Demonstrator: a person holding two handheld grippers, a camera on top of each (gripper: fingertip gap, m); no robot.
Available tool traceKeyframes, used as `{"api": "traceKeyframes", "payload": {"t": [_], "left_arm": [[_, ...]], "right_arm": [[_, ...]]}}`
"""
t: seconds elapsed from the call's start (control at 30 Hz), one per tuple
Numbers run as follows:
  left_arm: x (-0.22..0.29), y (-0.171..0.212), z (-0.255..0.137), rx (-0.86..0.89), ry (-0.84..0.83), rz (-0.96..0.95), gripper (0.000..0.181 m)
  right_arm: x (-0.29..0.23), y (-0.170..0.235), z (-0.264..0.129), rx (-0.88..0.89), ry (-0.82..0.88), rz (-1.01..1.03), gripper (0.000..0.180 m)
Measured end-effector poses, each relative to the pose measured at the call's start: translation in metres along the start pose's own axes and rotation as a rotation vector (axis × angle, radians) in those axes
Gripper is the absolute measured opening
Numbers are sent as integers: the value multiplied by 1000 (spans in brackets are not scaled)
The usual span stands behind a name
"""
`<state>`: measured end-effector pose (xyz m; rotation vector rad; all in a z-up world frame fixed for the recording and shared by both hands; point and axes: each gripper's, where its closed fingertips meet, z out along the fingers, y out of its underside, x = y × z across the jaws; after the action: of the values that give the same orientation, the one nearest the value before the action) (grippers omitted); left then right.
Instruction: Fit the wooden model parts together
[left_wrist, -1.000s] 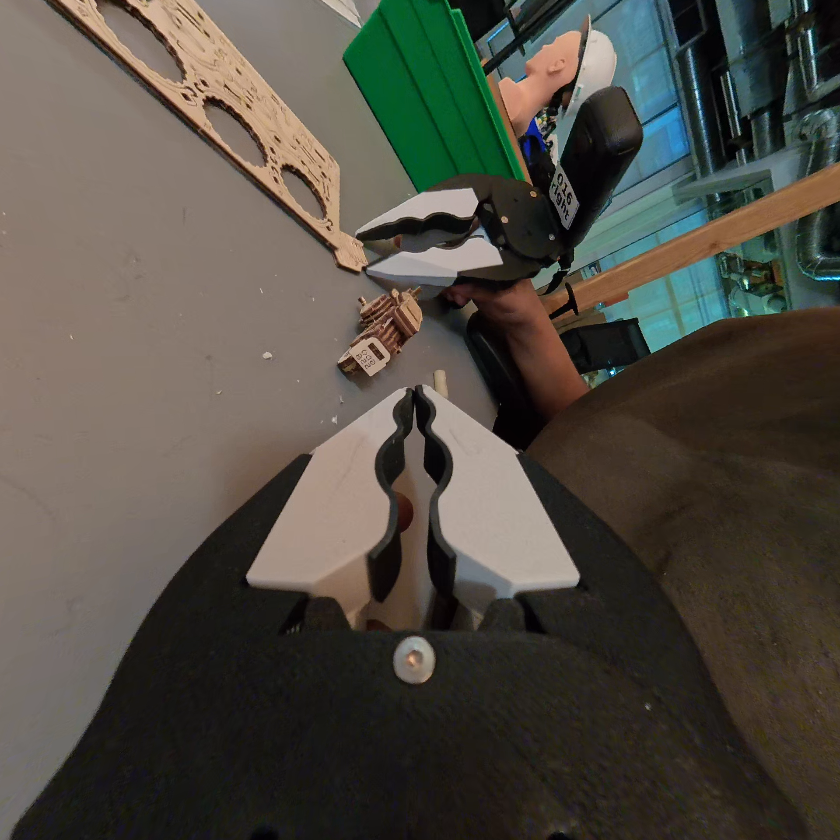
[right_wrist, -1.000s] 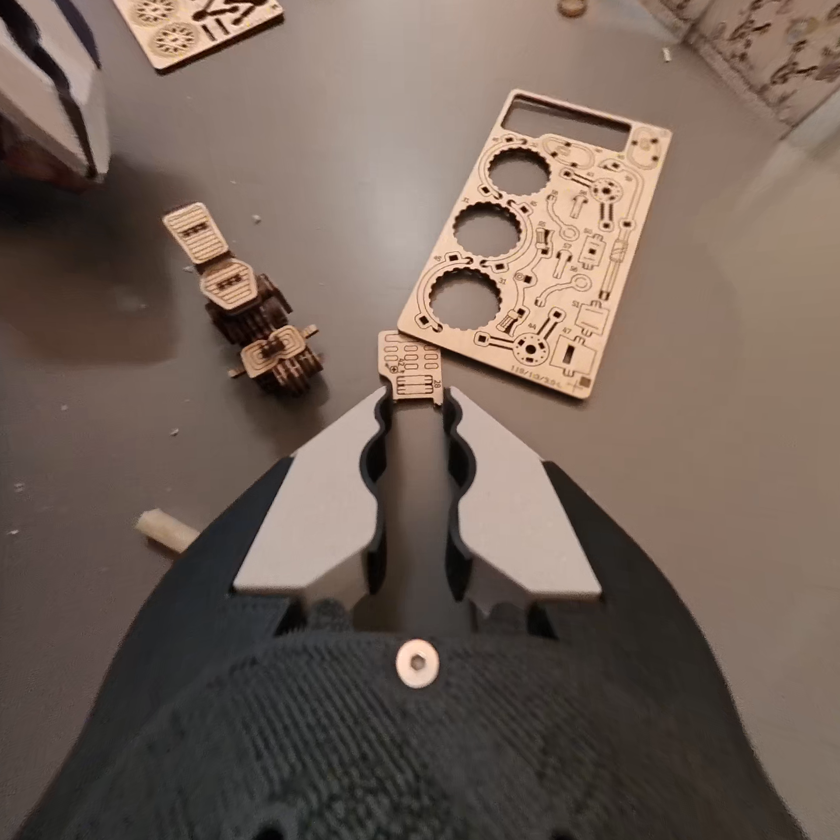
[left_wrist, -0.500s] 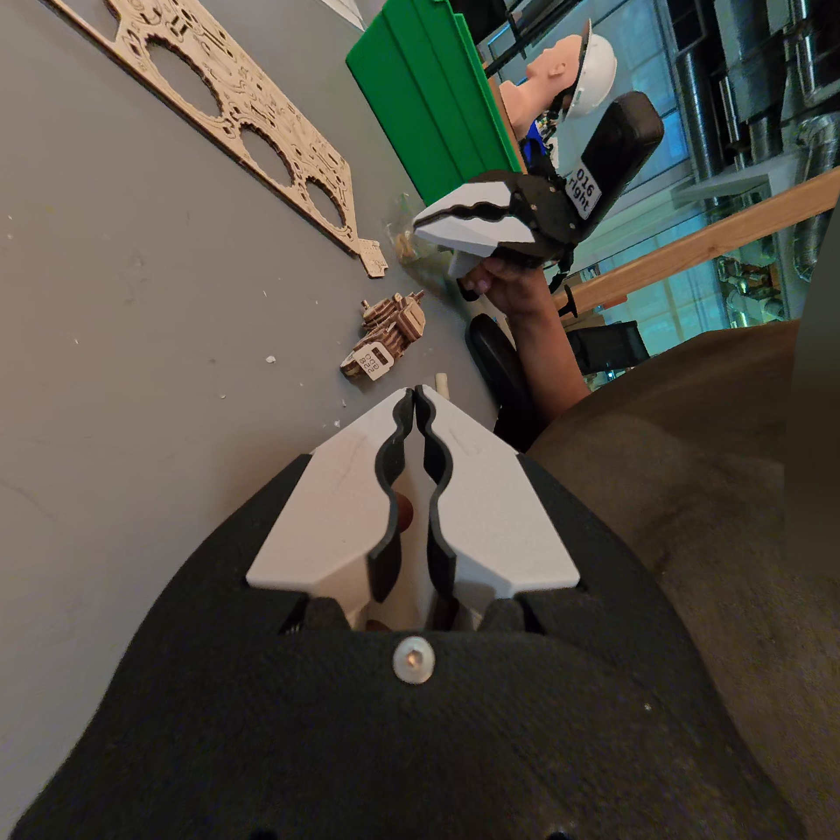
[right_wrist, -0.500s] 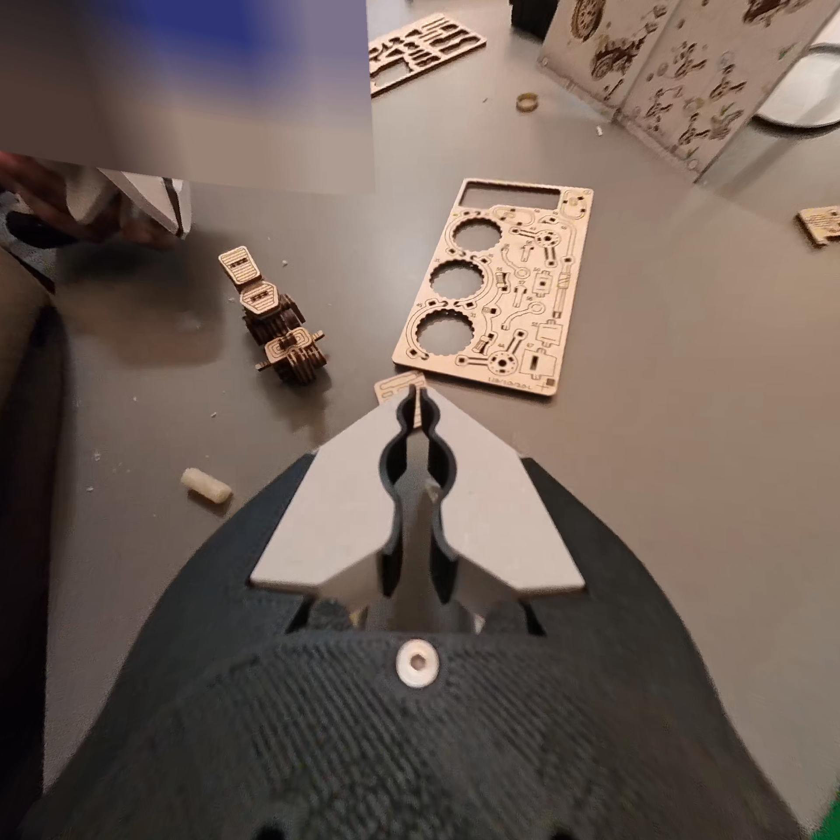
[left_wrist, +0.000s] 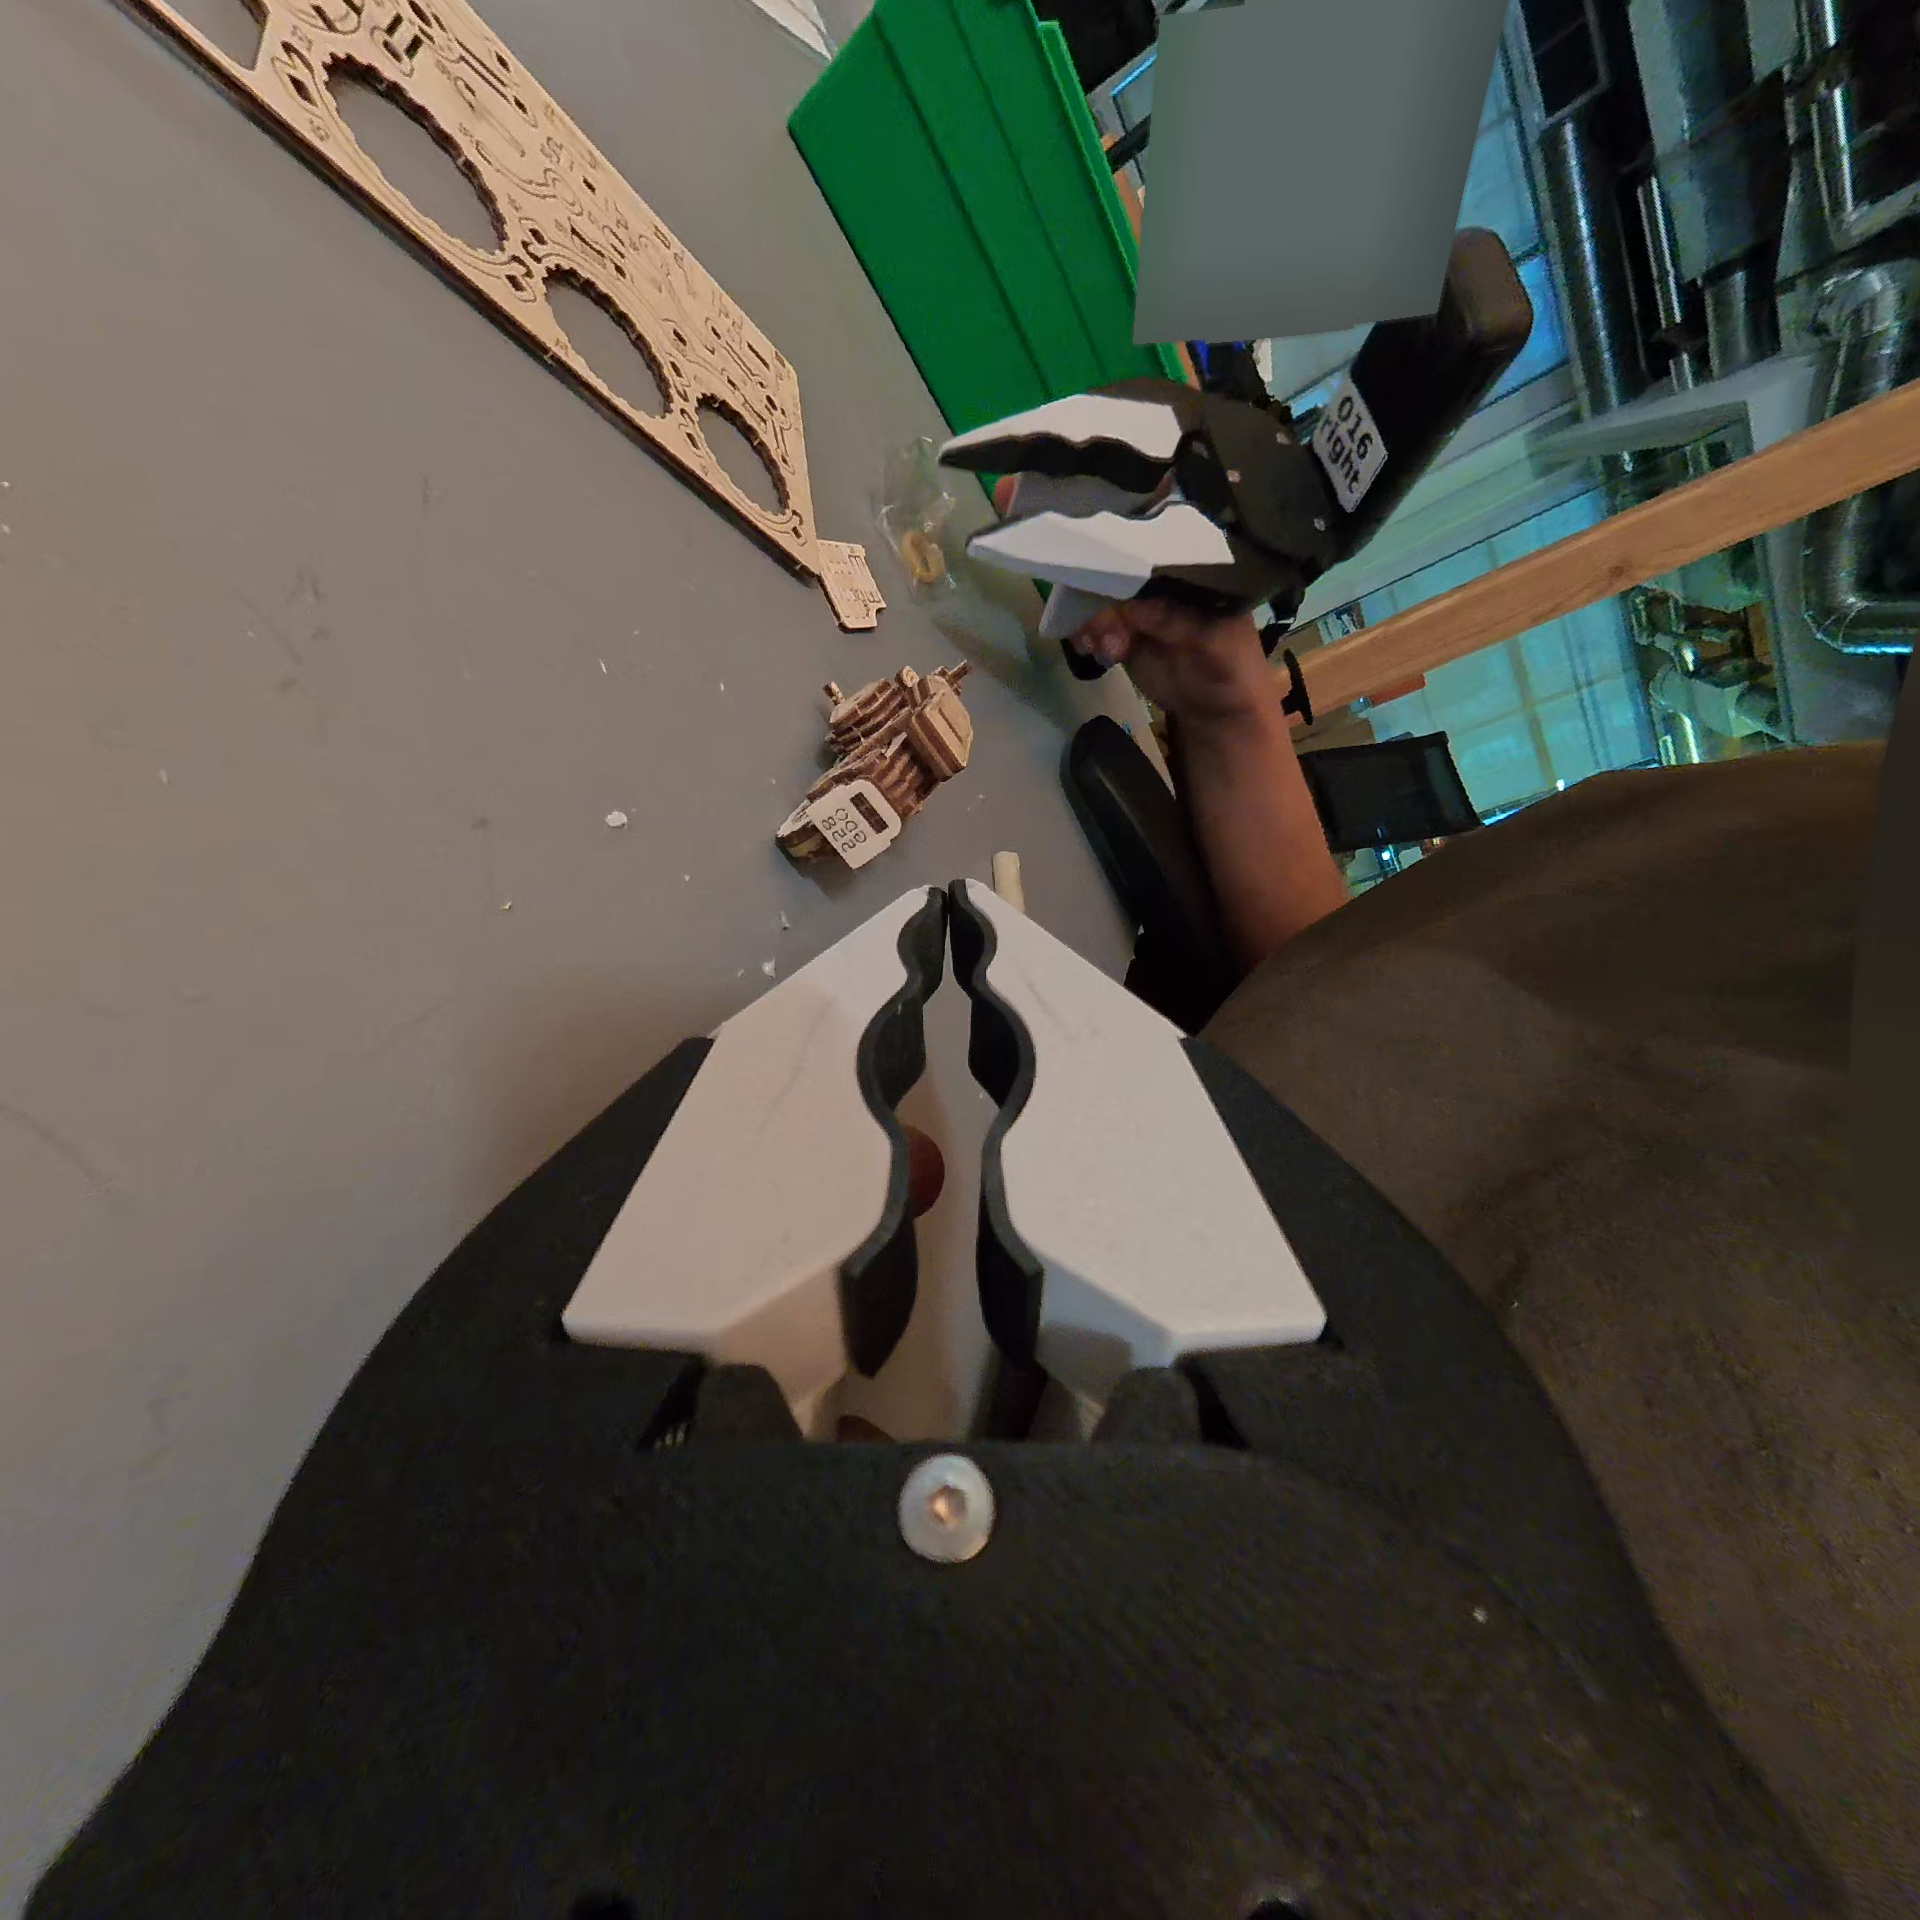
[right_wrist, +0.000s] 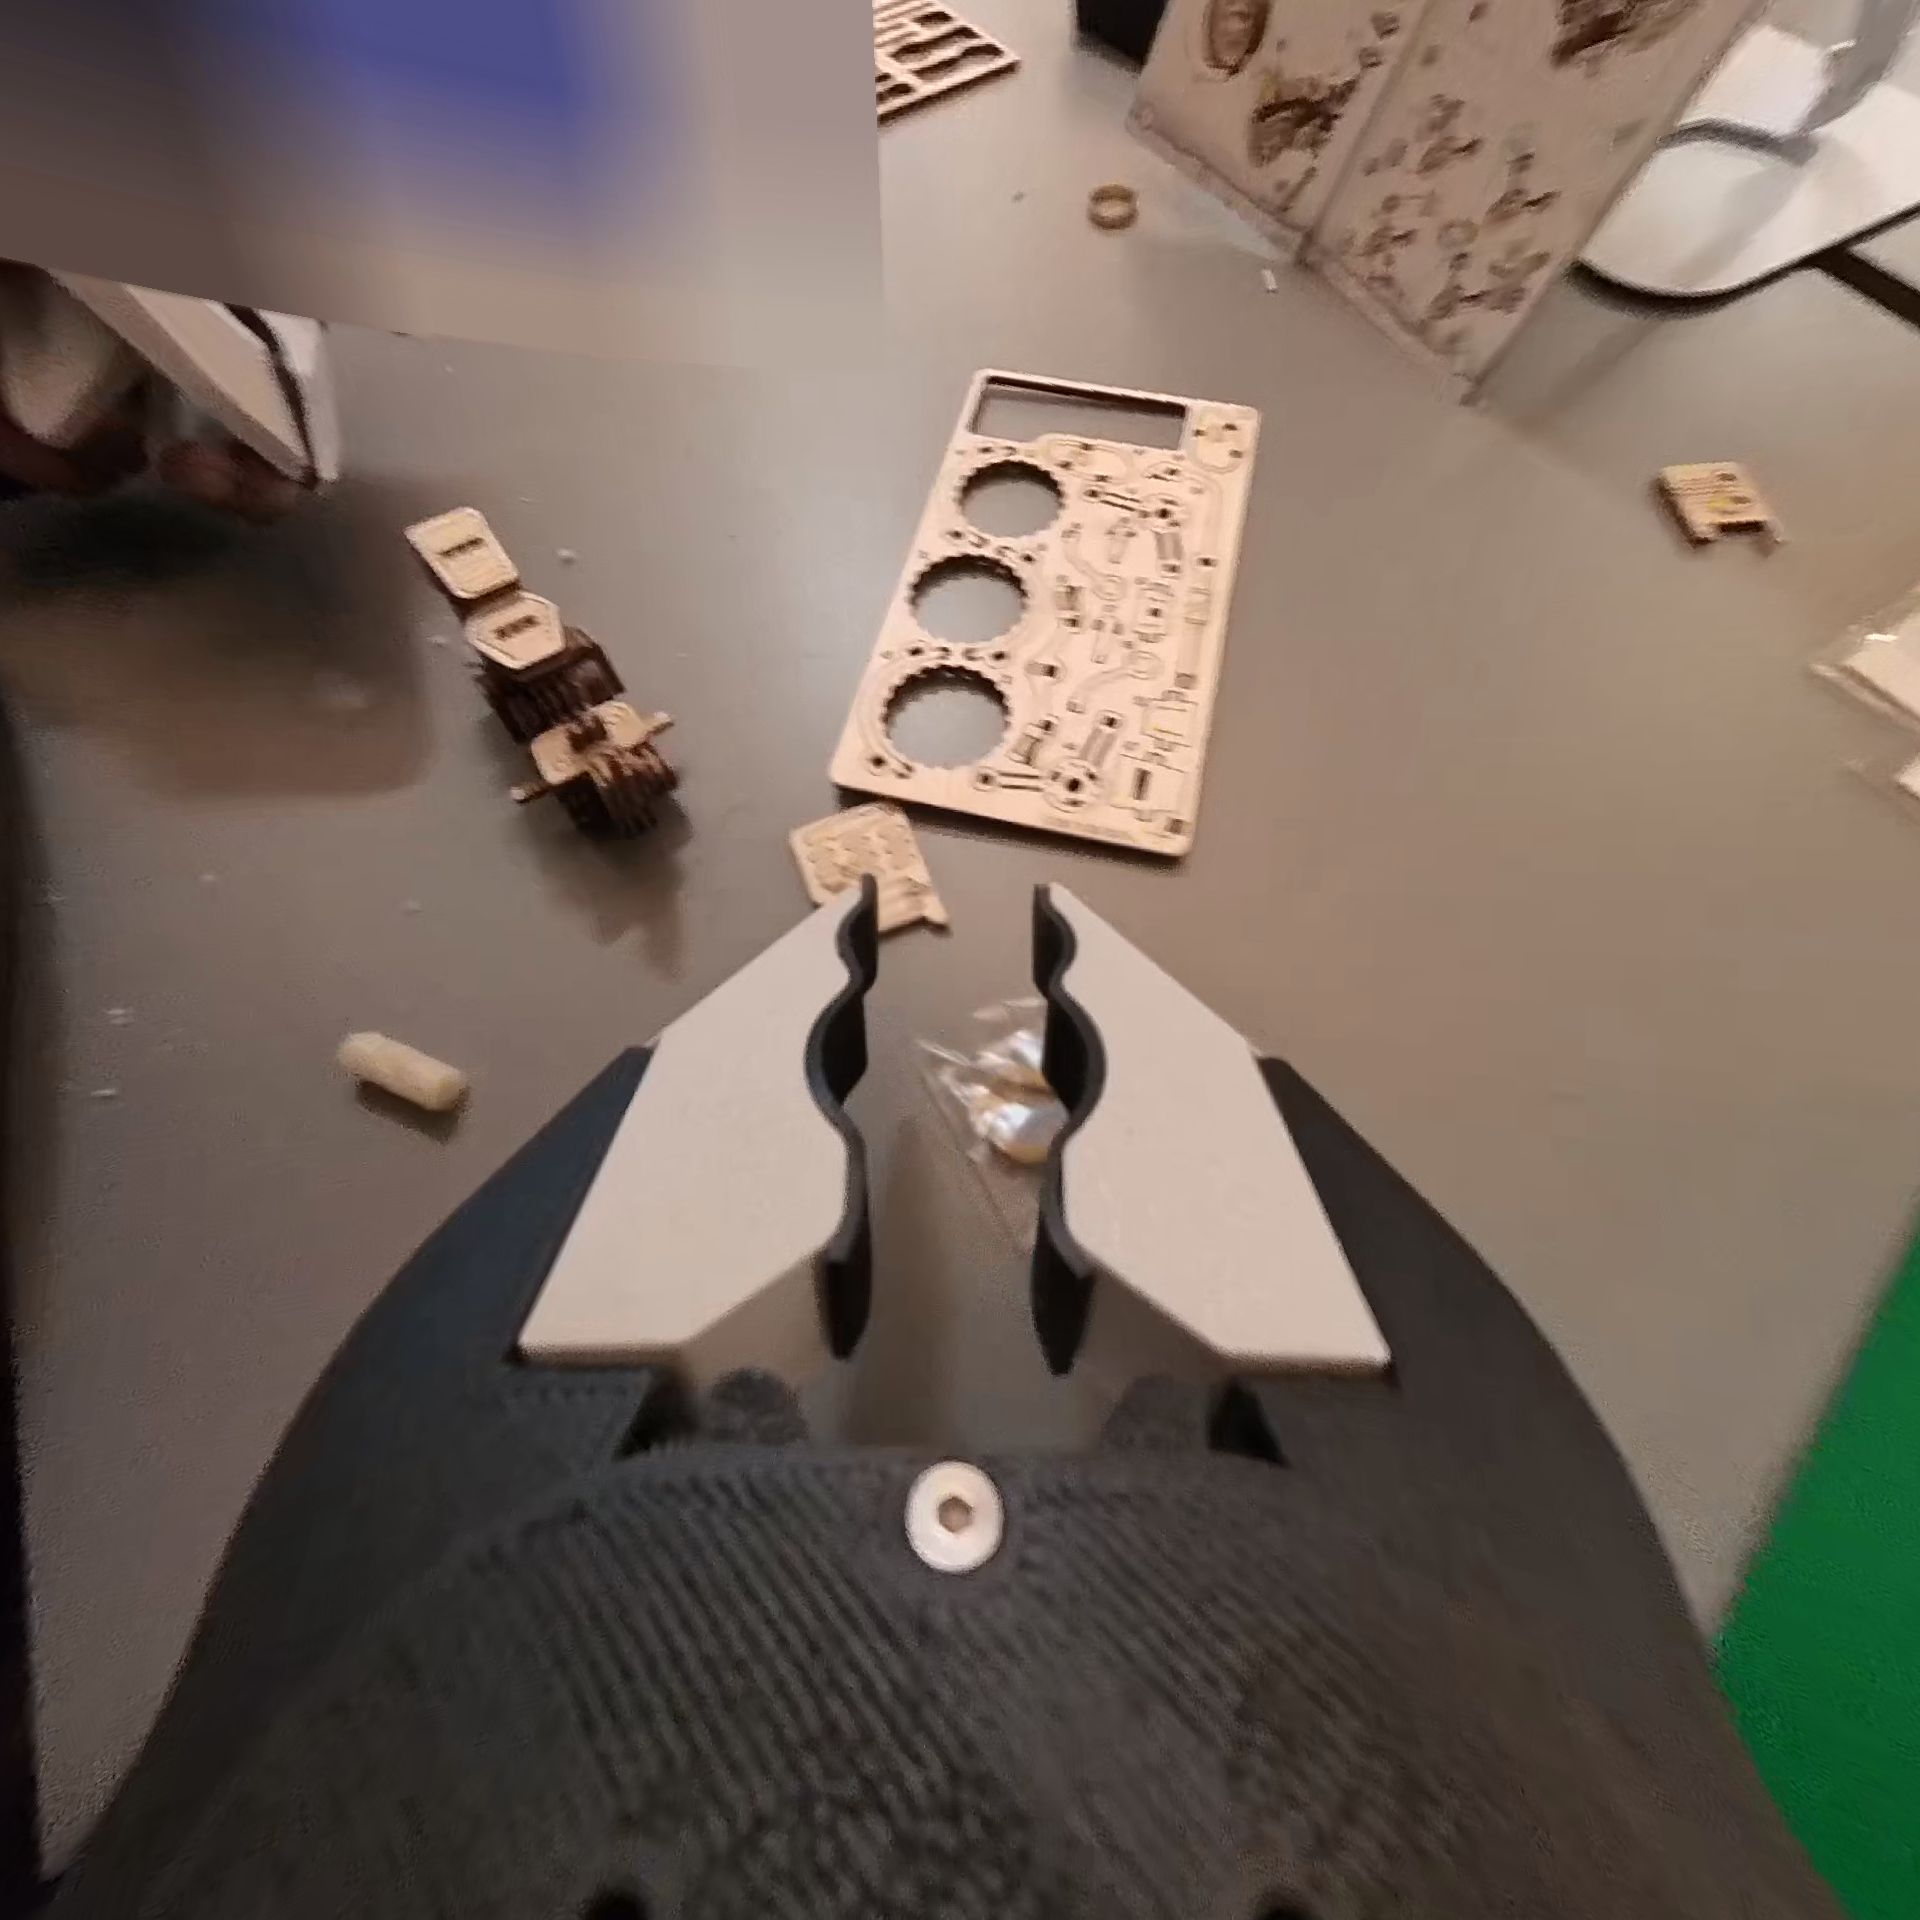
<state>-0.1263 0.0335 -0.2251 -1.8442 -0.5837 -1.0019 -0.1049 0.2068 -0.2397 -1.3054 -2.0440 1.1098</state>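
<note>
A part-built brown wooden model (right_wrist: 571, 707) lies on the grey table, also seen in the left wrist view (left_wrist: 883, 764). A small flat wooden piece (right_wrist: 868, 868) lies just ahead of my right gripper (right_wrist: 951, 904), next to the corner of a laser-cut wooden sheet (right_wrist: 1049, 613). The right gripper is open, empty and raised above the table; it also shows in the left wrist view (left_wrist: 966, 499). My left gripper (left_wrist: 948, 894) is shut with nothing between its tips, low near the table edge and short of the model.
A small clear bag of parts (right_wrist: 997, 1081) lies under the right gripper. A white peg (right_wrist: 400, 1070) lies left of it. A wooden ring (right_wrist: 1112, 205), another small wooden piece (right_wrist: 1714, 504) and upright boards (right_wrist: 1403, 156) sit farther off. A green bin (left_wrist: 966, 208) stands at the right. Spacing between my two grippers at the tips: around 20 cm. The right tips stand about 11 cm off the white peg (right_wrist: 400, 1070).
My right gripper, open around the flat piece a second ago, shut, pulled back and up, and is open again. The flat piece stays on the table. The left gripper has hardly moved.
</note>
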Motion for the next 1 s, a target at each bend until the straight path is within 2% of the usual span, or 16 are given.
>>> {"api": "traceKeyframes", "payload": {"t": [0.13,0.27,0.47,0.6,0.77,0.9,1.0], "left_arm": [[0,1,1,-2,-1,3,0],[0,1,1,-4,0,3,0],[1,1,1,-5,4,1,0],[1,2,2,-8,8,-5,0],[1,1,1,-6,8,0,0],[1,1,0,-2,11,-6,0],[2,1,0,-3,11,-3,0]], "right_arm": [[-24,-1,19,-20,-94,-17,32],[-28,-1,32,-53,-67,-77,35],[-10,-3,38,-63,4,11,30],[-18,-5,52,-94,-40,66,30],[-51,-21,68,-79,-167,109,36],[-29,-30,61,-31,-61,81,37],[1,-25,54,-17,41,114,45]]}}
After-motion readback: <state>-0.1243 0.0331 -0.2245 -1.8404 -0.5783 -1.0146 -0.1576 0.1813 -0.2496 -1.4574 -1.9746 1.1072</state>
